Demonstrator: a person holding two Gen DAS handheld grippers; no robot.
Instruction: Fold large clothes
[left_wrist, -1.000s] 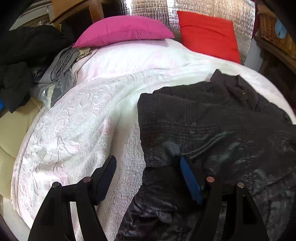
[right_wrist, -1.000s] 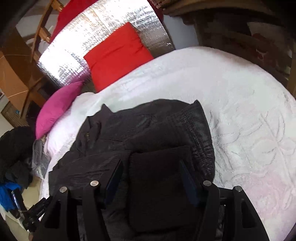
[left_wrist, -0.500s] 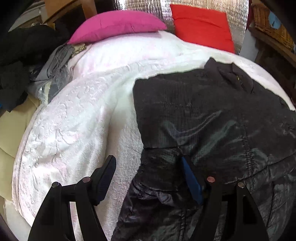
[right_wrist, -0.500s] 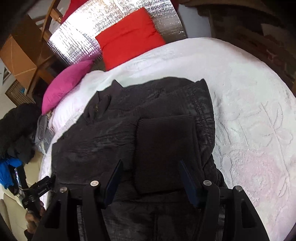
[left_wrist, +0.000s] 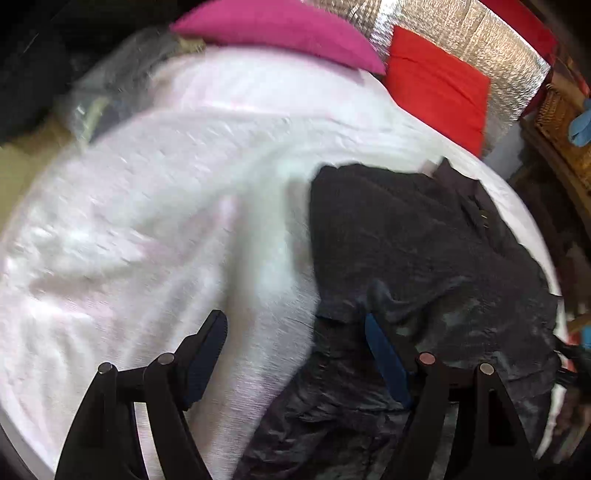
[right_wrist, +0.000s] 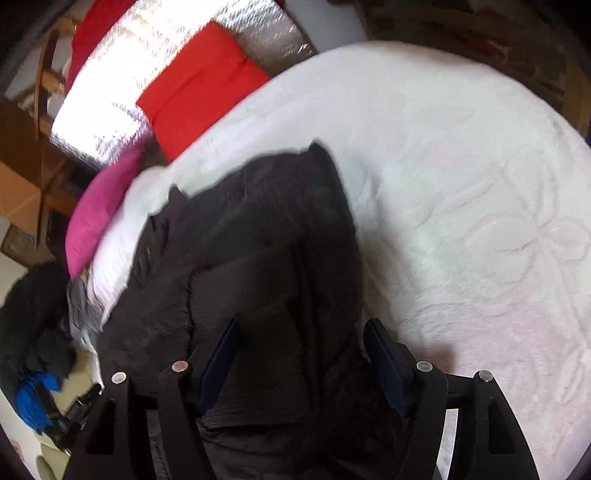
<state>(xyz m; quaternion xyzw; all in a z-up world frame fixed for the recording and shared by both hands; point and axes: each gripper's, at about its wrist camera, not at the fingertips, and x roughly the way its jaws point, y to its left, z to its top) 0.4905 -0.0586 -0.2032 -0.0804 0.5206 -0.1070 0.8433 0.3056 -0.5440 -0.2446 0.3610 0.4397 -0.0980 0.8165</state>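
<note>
A large black jacket (left_wrist: 424, 240) lies spread on the white bedspread (left_wrist: 147, 221), filling the right half of the left wrist view. My left gripper (left_wrist: 295, 350) hovers over the jacket's left edge with its jaws opening. Its right finger is above the dark fabric and its left finger above bare bedspread, and neither pad presses on anything. In the right wrist view the jacket (right_wrist: 258, 240) runs up the middle, with the bedspread (right_wrist: 461, 166) to its right. My right gripper (right_wrist: 301, 354) is low over it, jaws opening, and a folded dark panel lies loose between the fingers.
A pink pillow (left_wrist: 280, 33) and a red pillow (left_wrist: 436, 85) lean on a silver foil panel (right_wrist: 122, 96) at the head of the bed. A heap of dark clothes (right_wrist: 33, 314) sits beside the bed on the left. A wicker basket (left_wrist: 561, 114) stands at the right.
Both grippers have shifted and rolled, and the pictures are now blurred. The right gripper has come down closer to the jacket. Both pairs of jaws stand slightly wider.
</note>
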